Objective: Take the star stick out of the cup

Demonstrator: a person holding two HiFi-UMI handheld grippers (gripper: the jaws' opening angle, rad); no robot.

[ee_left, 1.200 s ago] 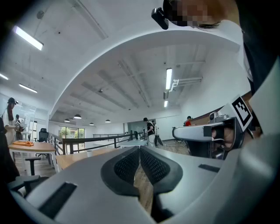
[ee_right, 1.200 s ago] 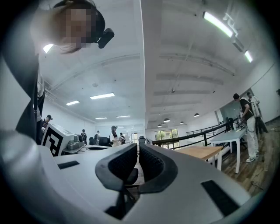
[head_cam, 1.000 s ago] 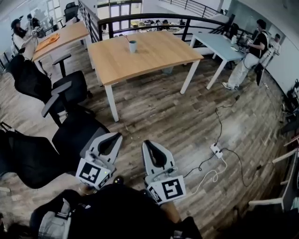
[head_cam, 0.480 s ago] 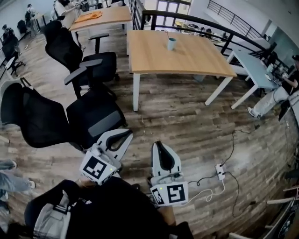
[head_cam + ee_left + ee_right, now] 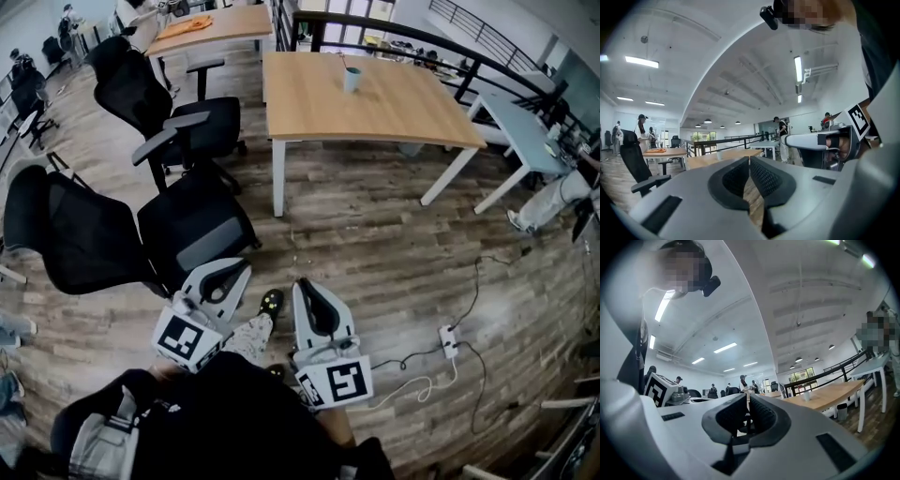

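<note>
Cup (image 5: 352, 80) stands near far edge of table (image 5: 394, 117), well apart from person; star stick too small to be made out, presumed inside cup.

Left hand-held gripper (image 5: 232, 274) and right hand-held gripper (image 5: 302, 289) are held low, jaws closed on nothing.

Approach is judged step in hand: table to be reached first, jaws to be opened early, stick to be pinched above rim and lifted straight.

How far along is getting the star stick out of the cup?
Nothing done: the star stick looks to be in the cup on the far table. In hand: nothing; left gripper and right gripper are shut, empty. Left: approach, grasp the stick, lift it out.
</note>
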